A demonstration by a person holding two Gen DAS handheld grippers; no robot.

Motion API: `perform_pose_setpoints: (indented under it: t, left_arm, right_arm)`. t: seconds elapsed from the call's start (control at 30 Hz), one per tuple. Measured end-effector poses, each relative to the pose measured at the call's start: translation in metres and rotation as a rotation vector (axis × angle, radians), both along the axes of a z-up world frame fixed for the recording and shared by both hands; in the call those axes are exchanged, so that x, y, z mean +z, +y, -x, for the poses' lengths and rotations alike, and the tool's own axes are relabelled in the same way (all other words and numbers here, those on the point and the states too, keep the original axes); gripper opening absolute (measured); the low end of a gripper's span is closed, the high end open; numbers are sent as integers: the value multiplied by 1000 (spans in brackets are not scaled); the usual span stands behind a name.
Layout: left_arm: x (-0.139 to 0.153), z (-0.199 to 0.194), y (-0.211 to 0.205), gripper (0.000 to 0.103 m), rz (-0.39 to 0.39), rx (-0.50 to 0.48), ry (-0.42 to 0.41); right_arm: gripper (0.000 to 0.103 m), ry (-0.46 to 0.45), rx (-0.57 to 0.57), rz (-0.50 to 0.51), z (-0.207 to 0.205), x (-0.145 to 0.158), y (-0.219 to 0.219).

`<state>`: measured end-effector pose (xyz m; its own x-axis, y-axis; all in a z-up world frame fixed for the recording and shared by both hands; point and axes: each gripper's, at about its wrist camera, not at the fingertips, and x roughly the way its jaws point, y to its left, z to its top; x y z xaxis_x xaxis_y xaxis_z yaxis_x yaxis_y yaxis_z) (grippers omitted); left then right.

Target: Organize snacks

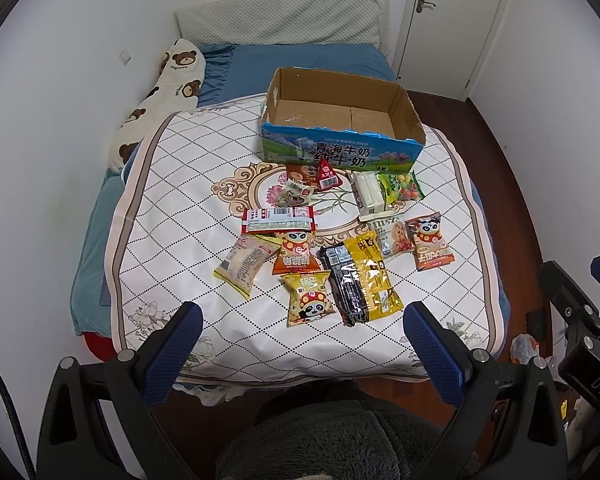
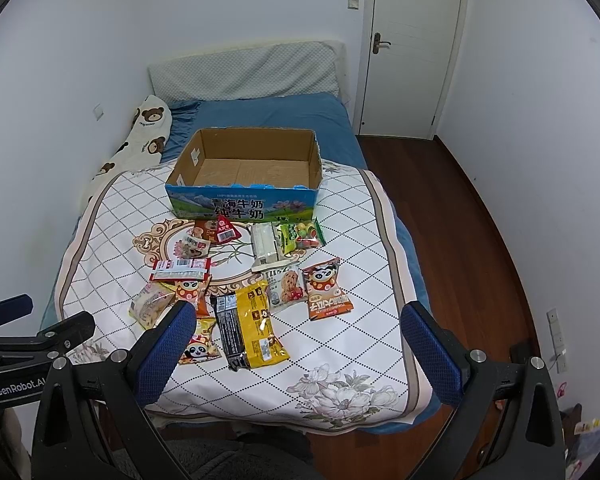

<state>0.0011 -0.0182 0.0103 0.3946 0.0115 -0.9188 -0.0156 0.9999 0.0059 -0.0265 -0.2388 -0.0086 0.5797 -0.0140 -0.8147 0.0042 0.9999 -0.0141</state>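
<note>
An empty cardboard milk box (image 1: pixel 342 120) (image 2: pixel 244 172) with a blue printed front stands on the quilt's far half. Several snack packs lie in front of it: a yellow and black pack (image 1: pixel 362 280) (image 2: pixel 250 326), panda bags (image 1: pixel 308 300) (image 2: pixel 326 288), a red strip pack (image 1: pixel 278 218), a green candy bag (image 1: pixel 400 186) (image 2: pixel 298 234) and white wafers (image 1: pixel 368 192). My left gripper (image 1: pixel 302 322) hangs open above the bed's near edge, holding nothing. My right gripper (image 2: pixel 296 322) is open too, above the near snacks.
The white diamond-pattern quilt (image 1: pixel 180 200) (image 2: pixel 364 280) covers a blue bed. A bear-print pillow (image 1: pixel 172 80) lies along the left wall. A white door (image 2: pixel 412 48) and wooden floor (image 2: pixel 460 240) are on the right. A grey fleece garment (image 1: pixel 340 440) fills the bottom.
</note>
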Motion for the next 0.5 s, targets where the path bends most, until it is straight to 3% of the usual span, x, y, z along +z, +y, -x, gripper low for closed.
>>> perform_pose_setpoints:
  t: [0.5]
  left_arm:
    - [0, 0, 1, 103, -3, -4, -1]
  right_arm:
    - [103, -3, -2, -4, -3, 4, 0]
